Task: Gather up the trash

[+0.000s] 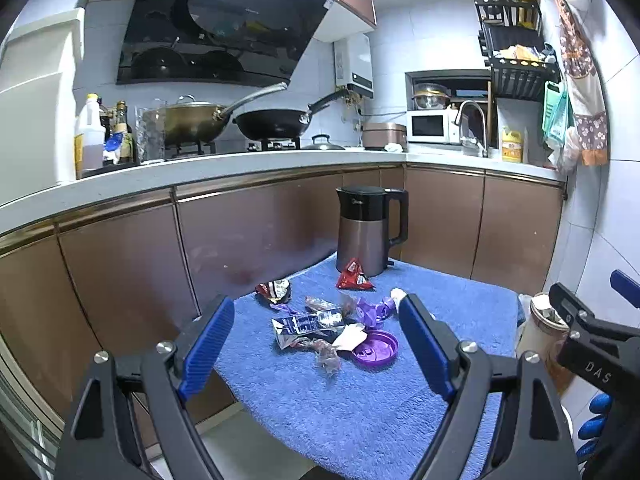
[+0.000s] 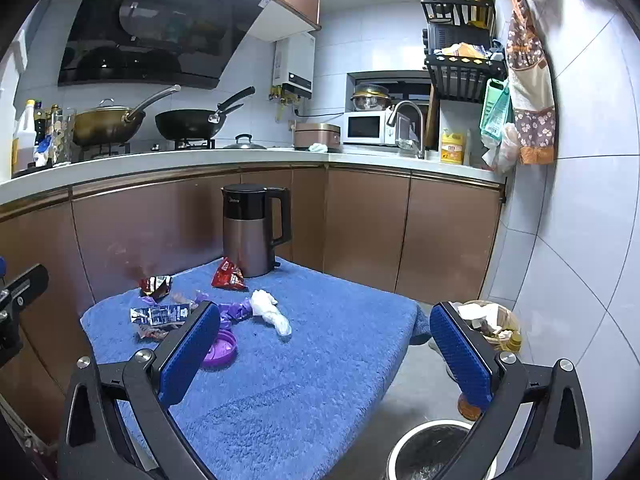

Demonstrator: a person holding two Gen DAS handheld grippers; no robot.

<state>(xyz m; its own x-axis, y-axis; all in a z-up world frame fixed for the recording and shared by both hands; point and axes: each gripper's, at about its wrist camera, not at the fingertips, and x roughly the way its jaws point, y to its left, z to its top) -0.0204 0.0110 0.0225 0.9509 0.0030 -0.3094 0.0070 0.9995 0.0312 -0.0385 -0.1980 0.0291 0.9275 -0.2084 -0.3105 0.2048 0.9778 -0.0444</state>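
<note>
Looking along my left gripper, I see its blue pads spread wide and empty, hovering above the near part of the blue-towelled surface. The trash pile sits between them in view: a dark printed wrapper, crumpled purple plastic, a purple lid, and a red snack packet just in front of the kettle near the far edge. The near towel is bare, giving room to come down. At the right edge, my right gripper is partly cut off, and a bin behind it is half hidden. From my right gripper's view, the pads are also spread and hold nothing. Its left pad covers part of the purple lid and the pile. A white crumpled bag lies apart toward the middle, with open towel around it. Beyond the surface's right edge stands a trash-filled bin, partly behind the right pad, and a metal-rimmed bin is cut off at the bottom.
</note>
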